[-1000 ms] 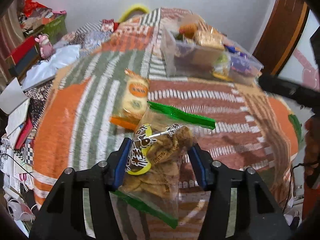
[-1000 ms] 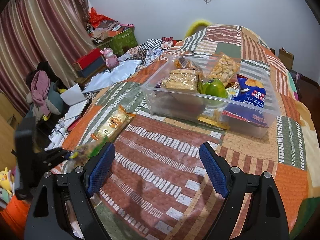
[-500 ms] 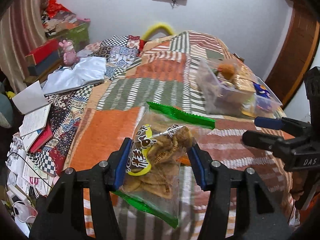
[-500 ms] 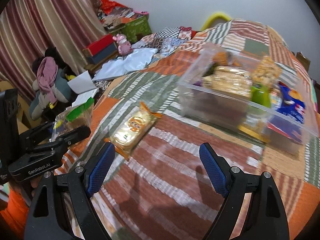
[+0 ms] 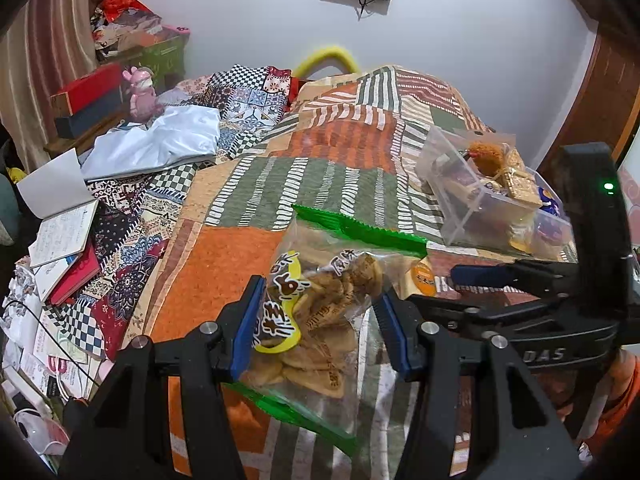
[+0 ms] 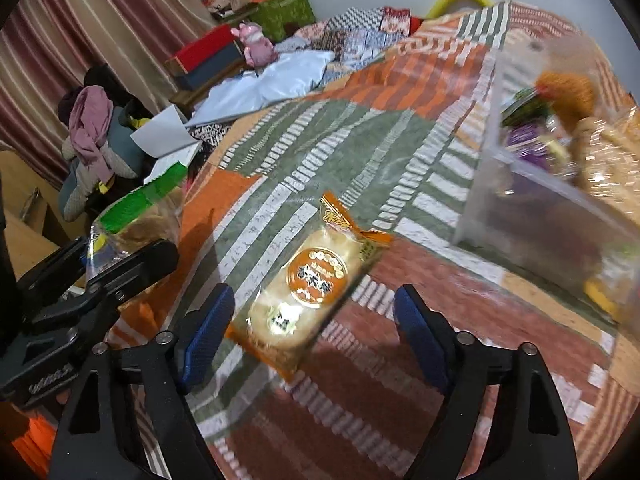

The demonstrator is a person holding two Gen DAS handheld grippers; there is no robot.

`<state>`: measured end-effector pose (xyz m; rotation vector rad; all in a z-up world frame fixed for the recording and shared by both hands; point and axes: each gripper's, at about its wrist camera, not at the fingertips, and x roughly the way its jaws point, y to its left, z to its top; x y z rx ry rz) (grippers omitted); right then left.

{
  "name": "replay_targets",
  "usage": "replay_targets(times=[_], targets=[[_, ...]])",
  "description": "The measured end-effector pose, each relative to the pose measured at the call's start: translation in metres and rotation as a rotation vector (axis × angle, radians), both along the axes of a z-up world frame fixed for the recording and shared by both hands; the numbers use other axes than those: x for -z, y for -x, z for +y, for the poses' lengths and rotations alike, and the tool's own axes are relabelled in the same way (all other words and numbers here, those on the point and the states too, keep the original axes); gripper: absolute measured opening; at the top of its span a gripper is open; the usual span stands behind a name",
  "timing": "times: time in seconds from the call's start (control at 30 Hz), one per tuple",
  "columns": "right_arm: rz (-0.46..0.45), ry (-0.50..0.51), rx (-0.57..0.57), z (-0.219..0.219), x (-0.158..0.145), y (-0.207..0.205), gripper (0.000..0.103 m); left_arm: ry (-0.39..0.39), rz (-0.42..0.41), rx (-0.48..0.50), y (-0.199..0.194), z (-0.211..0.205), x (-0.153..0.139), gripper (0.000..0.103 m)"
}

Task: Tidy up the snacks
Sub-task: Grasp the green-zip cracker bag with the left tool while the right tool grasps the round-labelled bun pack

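The left gripper (image 5: 320,332) pinches the crisp bag (image 5: 320,320) aloft, freeing the bed (image 6: 360,152); the right gripper's (image 6: 308,320) fingers, closing, straddle the orange packet (image 6: 312,284) untouched.

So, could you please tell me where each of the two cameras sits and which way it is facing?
Left wrist: on the left hand-held gripper, angled down over the bed toward the far wall; its pads clamp the cracker bag; the right hand-held gripper shows at right.
Right wrist: on the right hand-held gripper, tilted down at the orange snack packet between its closing jaws, untouched; the left hand-held gripper shows at left.
Shared: patchwork quilt, clear bin, orange snack packet, cracker bag.
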<state>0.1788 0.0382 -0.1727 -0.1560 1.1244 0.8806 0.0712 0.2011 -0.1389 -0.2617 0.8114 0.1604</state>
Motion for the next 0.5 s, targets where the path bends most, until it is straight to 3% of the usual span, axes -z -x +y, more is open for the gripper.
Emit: replay_targets(times=[0.23, 0.33, 0.5], targets=[[0.007, 0.031, 0.002, 0.006, 0.008, -0.005, 0.062, 0.014, 0.018, -0.005, -0.011, 0.005, 0.012, 0.053], [-0.021, 0.042, -0.013, 0.006, 0.008, -0.003, 0.046, 0.003, 0.018, 0.000, -0.013, 0.002, 0.012, 0.053], [-0.031, 0.018, -0.028, -0.005, 0.000, 0.000, 0.037, -0.001, 0.009, 0.014, -0.012, -0.006, 0.004, 0.053]])
